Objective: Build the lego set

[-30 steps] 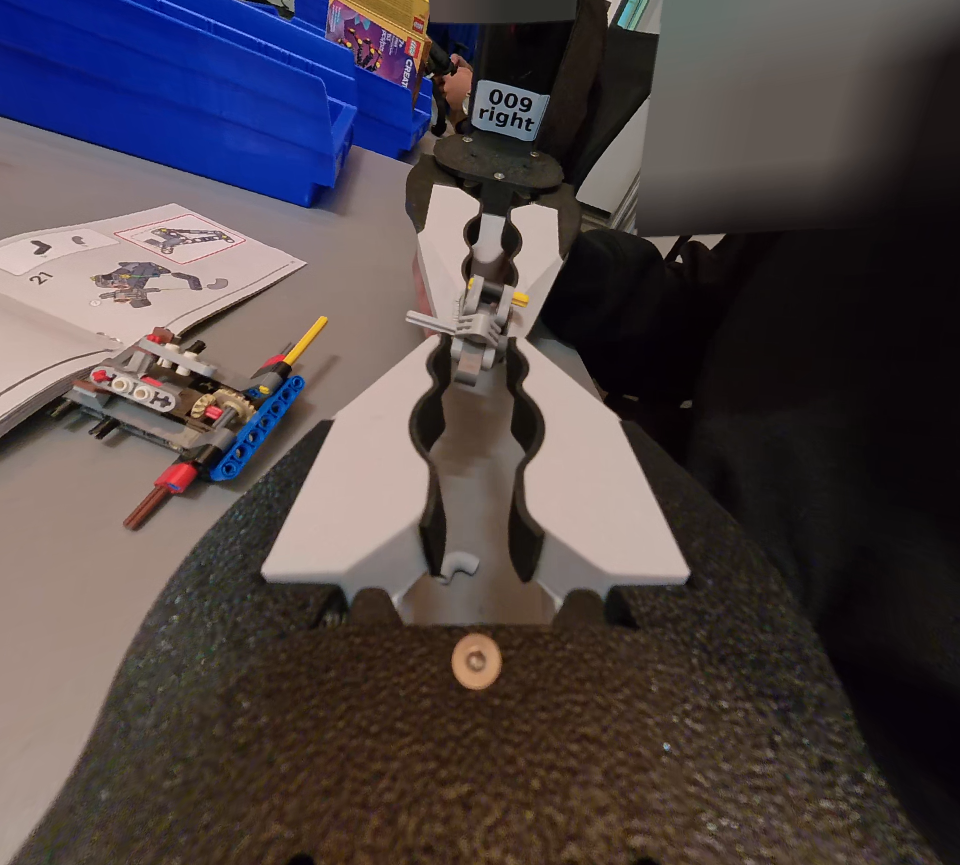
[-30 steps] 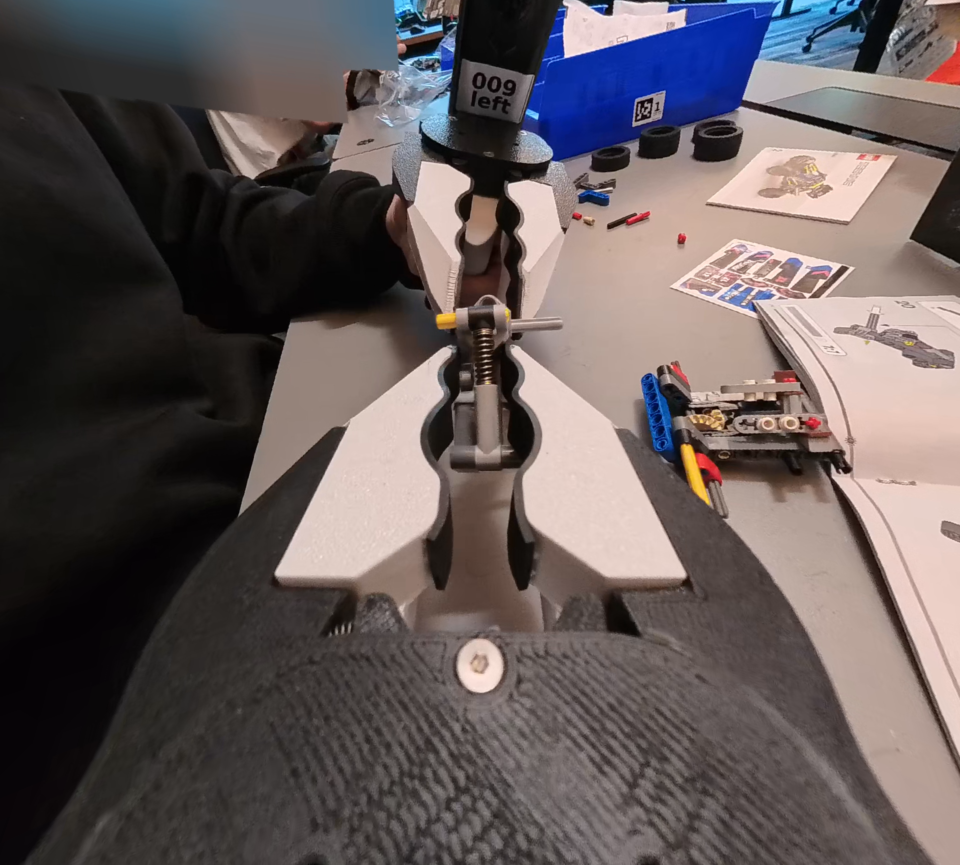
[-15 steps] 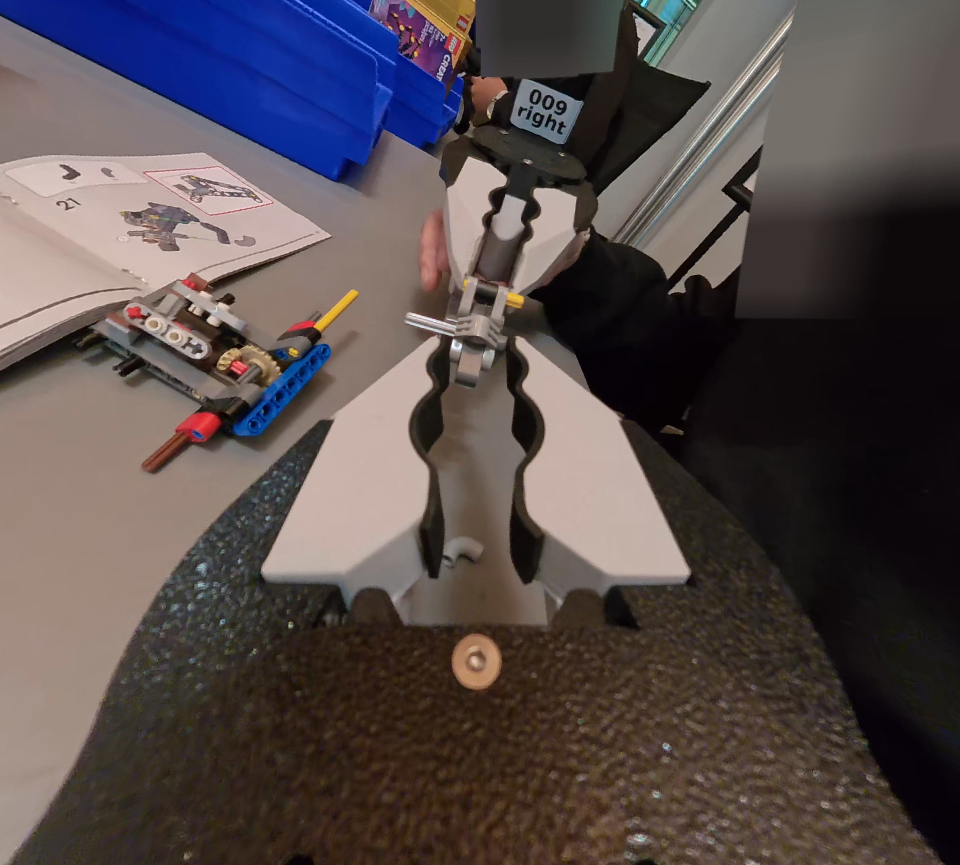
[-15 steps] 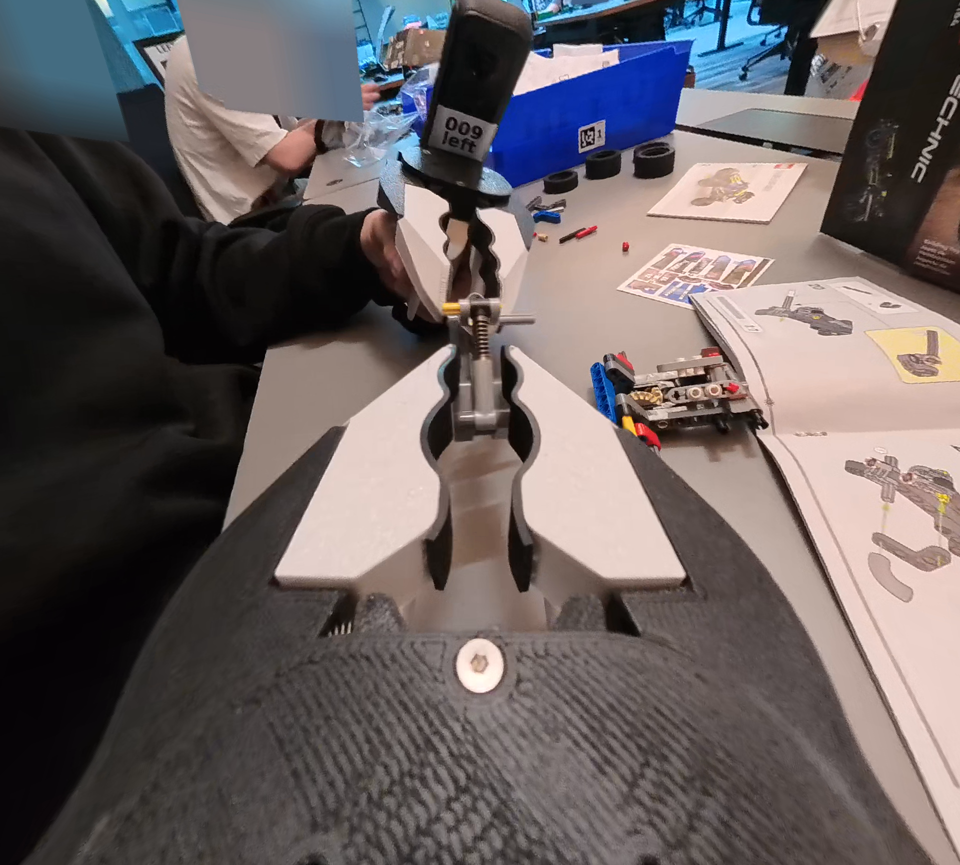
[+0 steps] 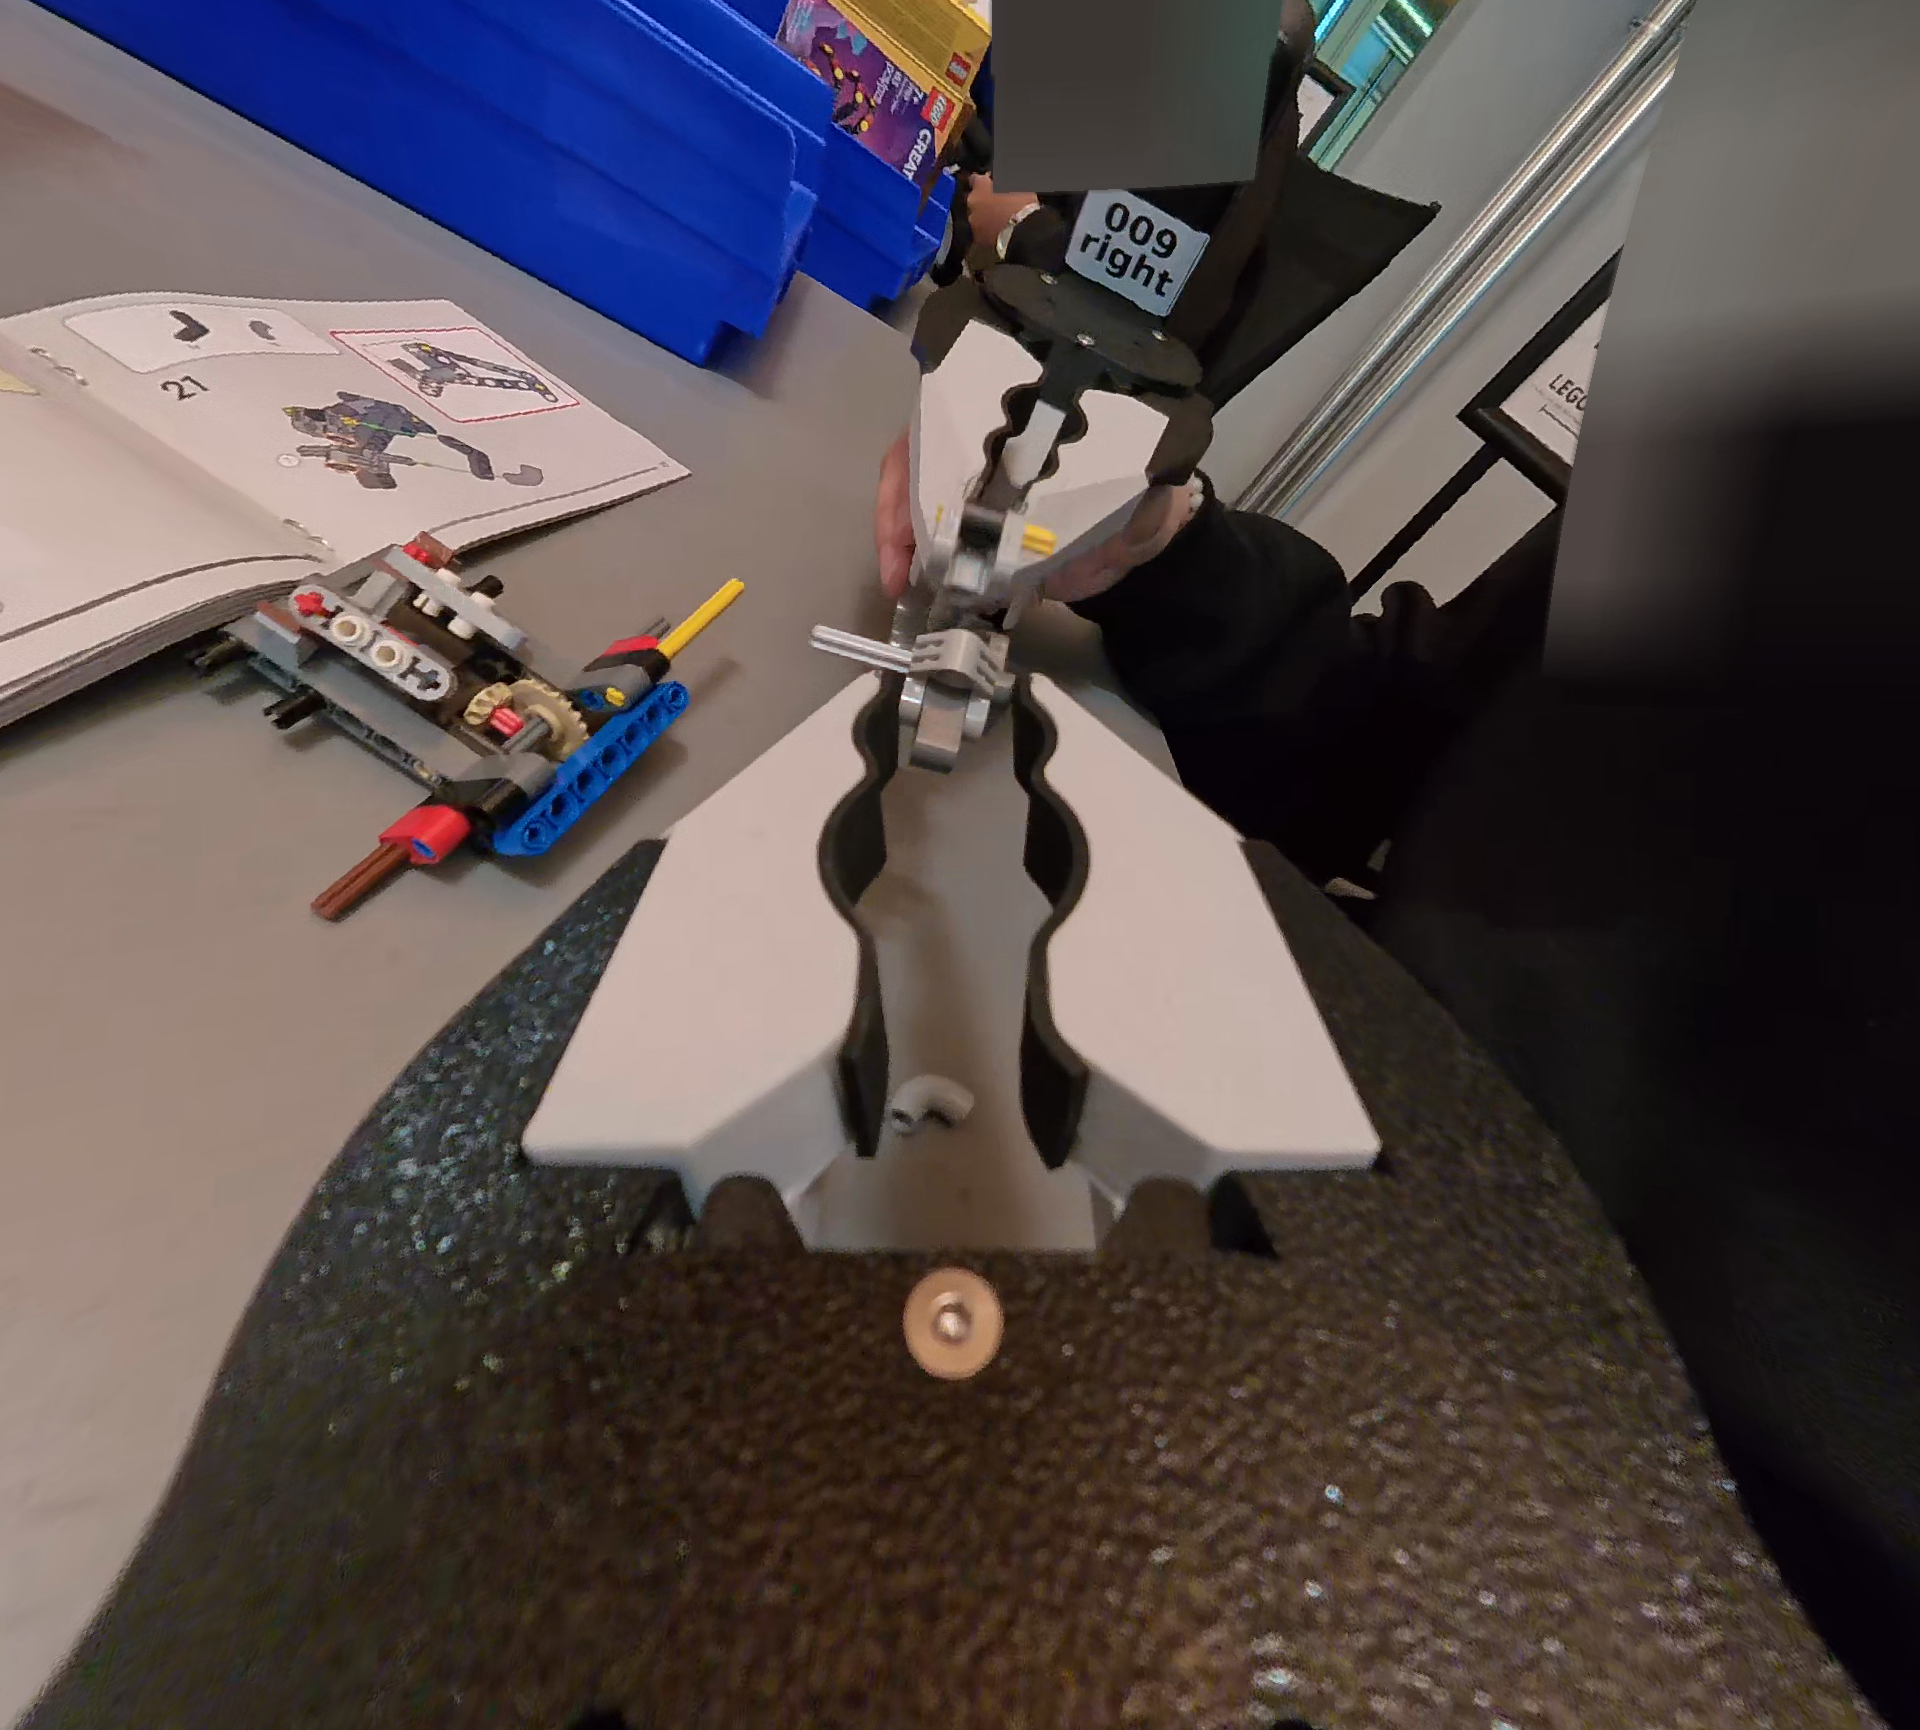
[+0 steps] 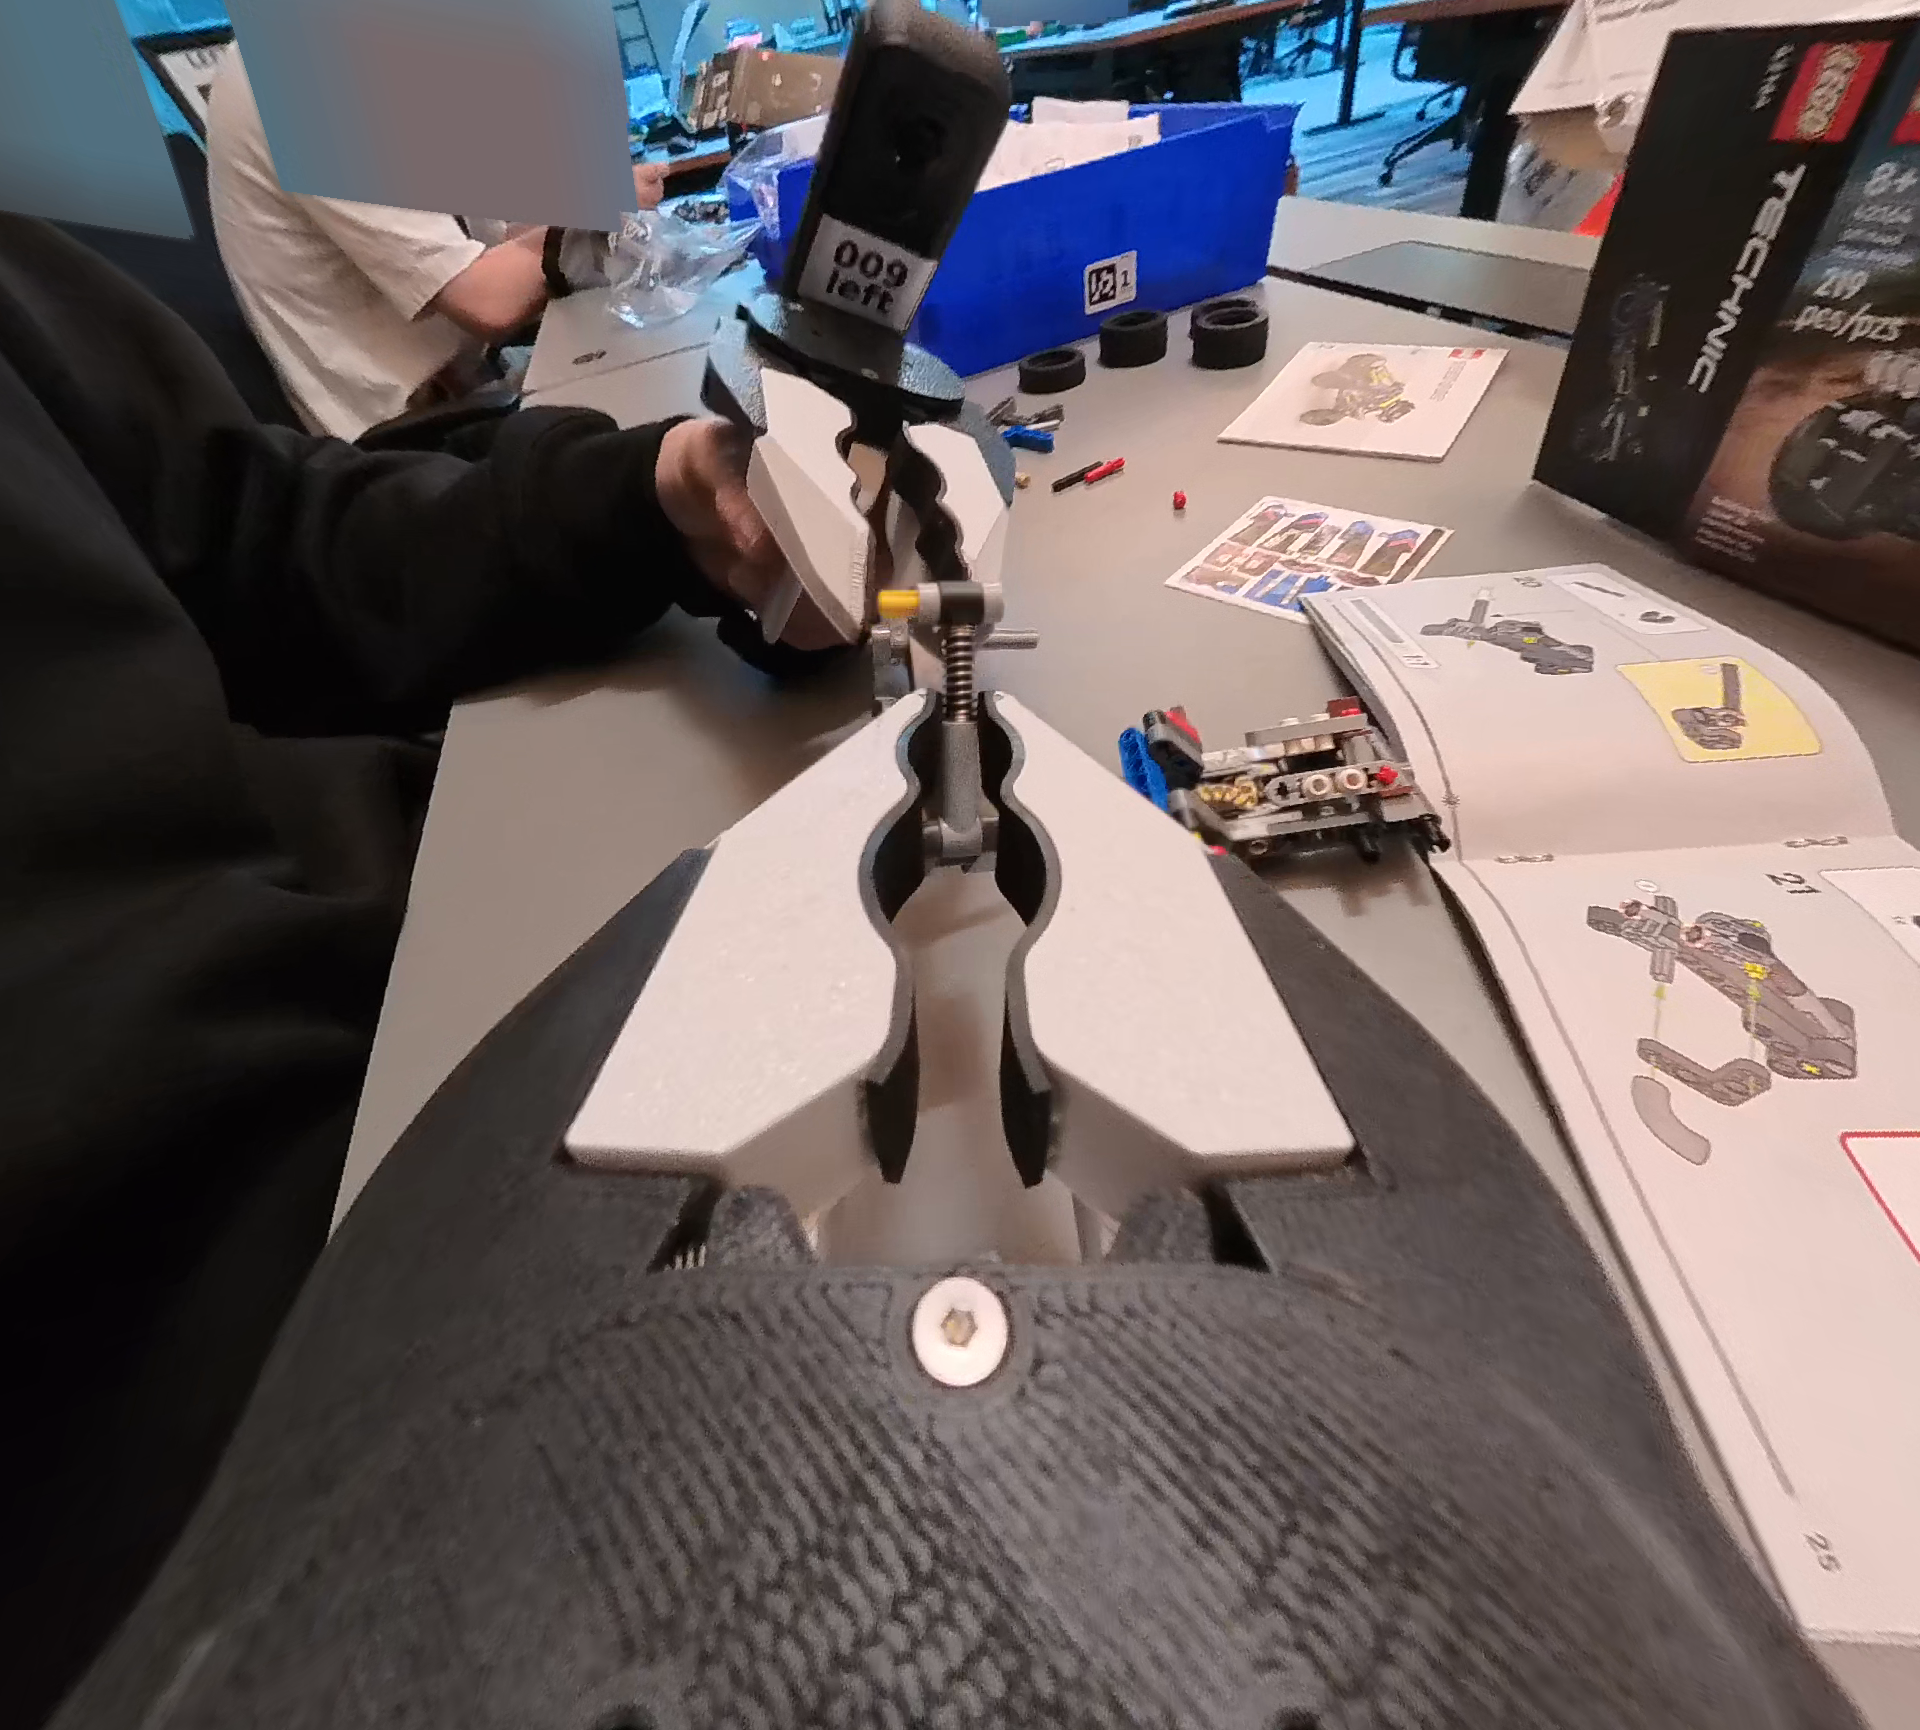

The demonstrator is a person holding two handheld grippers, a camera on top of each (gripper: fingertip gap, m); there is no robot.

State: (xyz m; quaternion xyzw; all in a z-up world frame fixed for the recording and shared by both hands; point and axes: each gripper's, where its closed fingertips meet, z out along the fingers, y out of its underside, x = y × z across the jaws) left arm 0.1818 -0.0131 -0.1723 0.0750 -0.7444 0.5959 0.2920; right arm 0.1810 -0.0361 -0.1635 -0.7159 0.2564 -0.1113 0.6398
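Observation:
My left gripper (image 5: 943, 693) is shut on a small grey connector (image 5: 951, 660) with a grey axle sticking out to its left. My right gripper (image 6: 956, 709) is shut on a grey shock absorber (image 6: 961, 745) with a metal spring and a yellow pin (image 6: 899, 603) at its top. The two grippers face each other above the table, tip to tip, and the two parts touch. The right gripper (image 5: 971, 568) and the left gripper (image 6: 873, 615) each show in the other's view. The half-built chassis (image 5: 468, 683) lies on the table, also in the right wrist view (image 6: 1299, 776).
An open instruction booklet (image 5: 260, 433) (image 6: 1662, 849) lies beside the chassis. Blue bins (image 5: 416, 70) (image 6: 1091, 226), three black tyres (image 6: 1143, 335), a sticker sheet (image 6: 1309, 553), a leaflet (image 6: 1361, 397), loose pins (image 6: 1086, 473) and a black set box (image 6: 1745, 330) stand around. A small grey curved part (image 5: 925, 1104) lies under my left fingers. Less than 4 cm separates the two grippers' tips.
Both grippers keep their grip. The two have turned and tilted against each other, and the shock absorber's top now sits a little farther from the connector. The chassis has not moved.

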